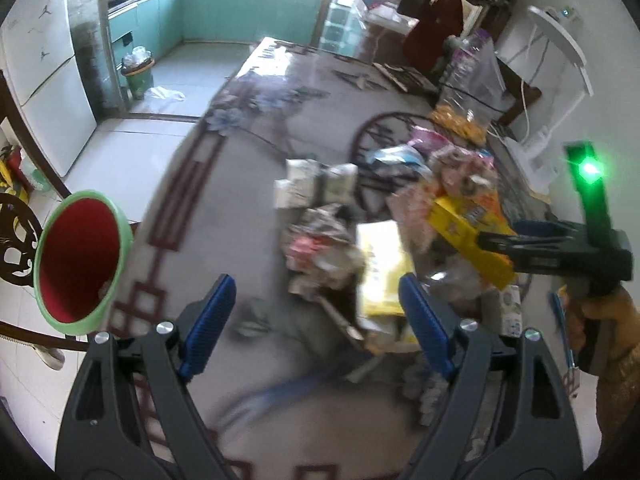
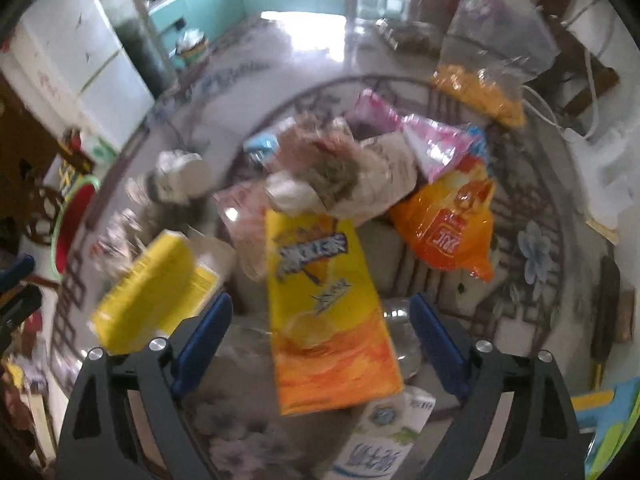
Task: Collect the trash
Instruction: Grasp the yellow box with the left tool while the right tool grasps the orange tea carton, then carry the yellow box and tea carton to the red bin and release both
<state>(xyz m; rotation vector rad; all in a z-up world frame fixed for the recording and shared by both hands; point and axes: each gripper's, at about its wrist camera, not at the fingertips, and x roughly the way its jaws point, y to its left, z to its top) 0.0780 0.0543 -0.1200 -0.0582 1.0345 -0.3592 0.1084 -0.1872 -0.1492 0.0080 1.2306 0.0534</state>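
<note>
Tongs status: right tongs spread wide around yellow chip bag, ungripped; left tongs released, empty; centre bag before clenching.

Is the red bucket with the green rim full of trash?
No, the red bucket looks empty inside; the trash pile lies on the table.
</note>
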